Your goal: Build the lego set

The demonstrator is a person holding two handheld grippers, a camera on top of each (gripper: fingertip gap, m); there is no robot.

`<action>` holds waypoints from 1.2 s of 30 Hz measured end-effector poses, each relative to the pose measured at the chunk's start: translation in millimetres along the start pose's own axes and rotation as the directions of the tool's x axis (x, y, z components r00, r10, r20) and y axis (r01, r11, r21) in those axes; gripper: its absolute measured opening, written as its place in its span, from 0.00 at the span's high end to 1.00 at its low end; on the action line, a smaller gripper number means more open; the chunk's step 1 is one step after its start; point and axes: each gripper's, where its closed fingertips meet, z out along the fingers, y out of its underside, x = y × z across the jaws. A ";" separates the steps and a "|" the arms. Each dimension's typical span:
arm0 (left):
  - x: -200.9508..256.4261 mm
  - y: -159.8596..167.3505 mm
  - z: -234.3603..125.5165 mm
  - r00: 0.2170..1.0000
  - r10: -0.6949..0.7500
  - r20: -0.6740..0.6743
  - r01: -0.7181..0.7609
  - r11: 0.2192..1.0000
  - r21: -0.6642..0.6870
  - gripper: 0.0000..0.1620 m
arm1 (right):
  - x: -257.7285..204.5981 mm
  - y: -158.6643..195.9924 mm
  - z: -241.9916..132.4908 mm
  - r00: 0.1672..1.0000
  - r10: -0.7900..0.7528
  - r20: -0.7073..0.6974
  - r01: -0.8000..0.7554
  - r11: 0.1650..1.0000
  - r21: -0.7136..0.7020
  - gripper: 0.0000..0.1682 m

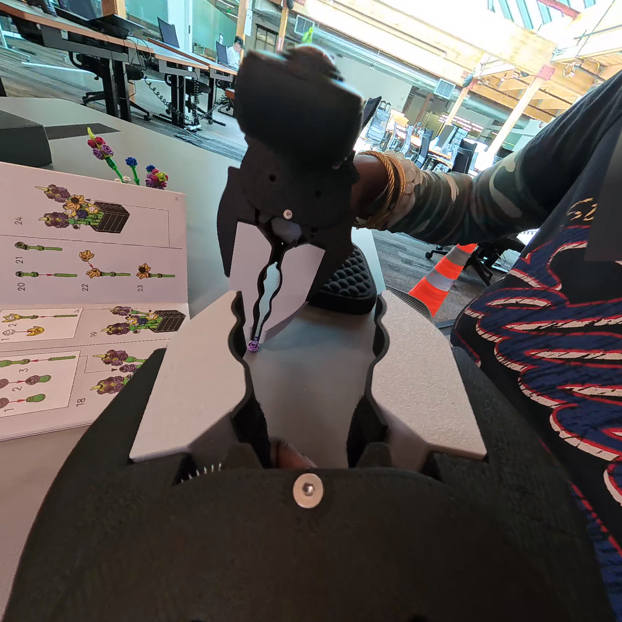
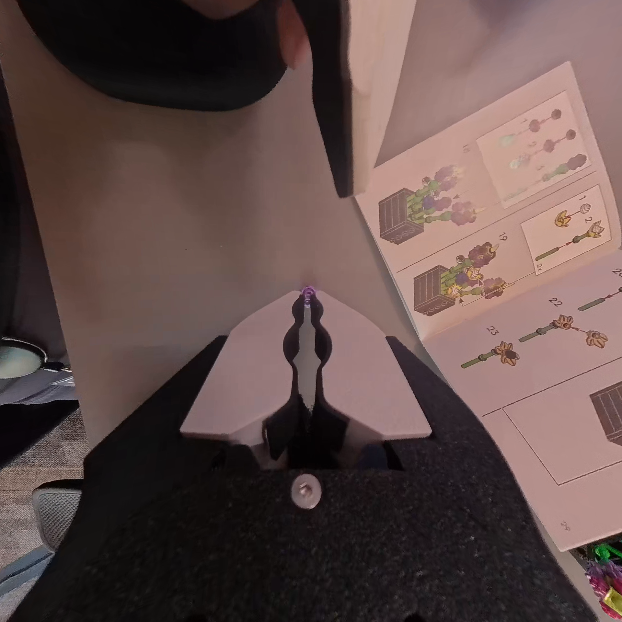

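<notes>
So you're partway through: several flower stems (image 1: 111, 158) already stand assembled beyond the open instruction booklet (image 1: 91, 255), which lies on the grey table (image 1: 303, 380). Your right gripper (image 2: 308, 298) has its tips pinched together on a tiny purple flower piece (image 2: 308, 290), pressed to the tabletop. Your left gripper (image 1: 308, 340) sits wide apart and empty, just beside that piece and facing the right one. Loose bright pieces (image 2: 606, 585) wait past the booklet's corner, so plenty of stems look left to build, and no pot or box is in sight.
</notes>
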 end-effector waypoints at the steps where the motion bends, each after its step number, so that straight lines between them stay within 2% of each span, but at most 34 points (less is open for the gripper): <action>1: 0.3 -0.4 -0.3 1.000 0.000 -0.002 0.000 1.000 0.004 0.54 | 0.3 0.5 0.6 1.000 0.000 -0.002 0.000 1.000 -0.004 0.98; 36: 1.1 -2.4 -2.2 1.000 -0.009 -0.011 0.009 1.000 0.020 0.57 | 1.8 -5.1 4.4 1.000 -0.005 0.020 0.005 1.000 -0.022 0.98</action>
